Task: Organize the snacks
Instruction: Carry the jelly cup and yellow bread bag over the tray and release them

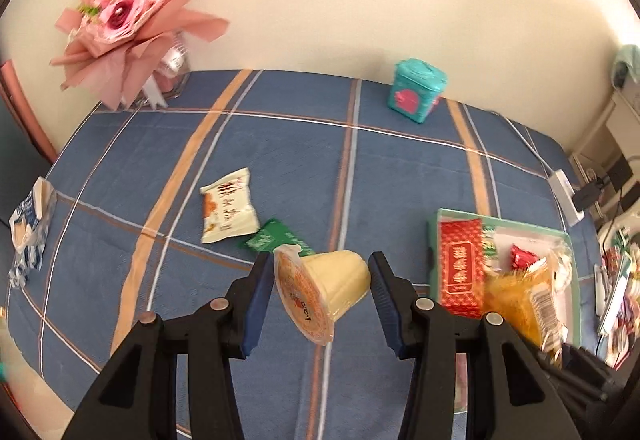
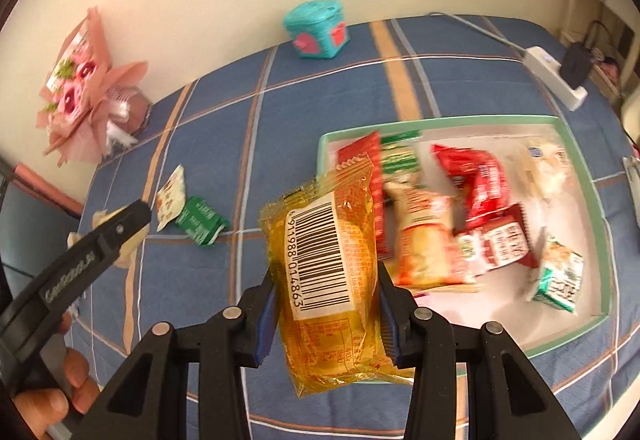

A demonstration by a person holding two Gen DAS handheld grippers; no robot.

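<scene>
— What did the left gripper [image 1: 322, 290] have?

— A yellow jelly cup [image 1: 324, 290] sat tipped on its side between its fingers, foil lid toward the left finger. The jaws stood wide; I could not tell whether either pad touched it.

— And the right gripper [image 2: 326, 314]?

— Clamped on an orange snack packet [image 2: 328, 280], barcode facing the camera, held above the near left corner of the green tray [image 2: 576, 332].

— What was in the tray?

— Red, green and white packets, lying loose. The tray sat on the right side of the blue plaid cloth [image 1: 280, 144].

— Anything outside it?

— A white snack packet [image 1: 228, 210] touching a green packet [image 1: 272, 236] mid-cloth, and a teal tin [image 1: 416, 90] at the far edge.
</scene>
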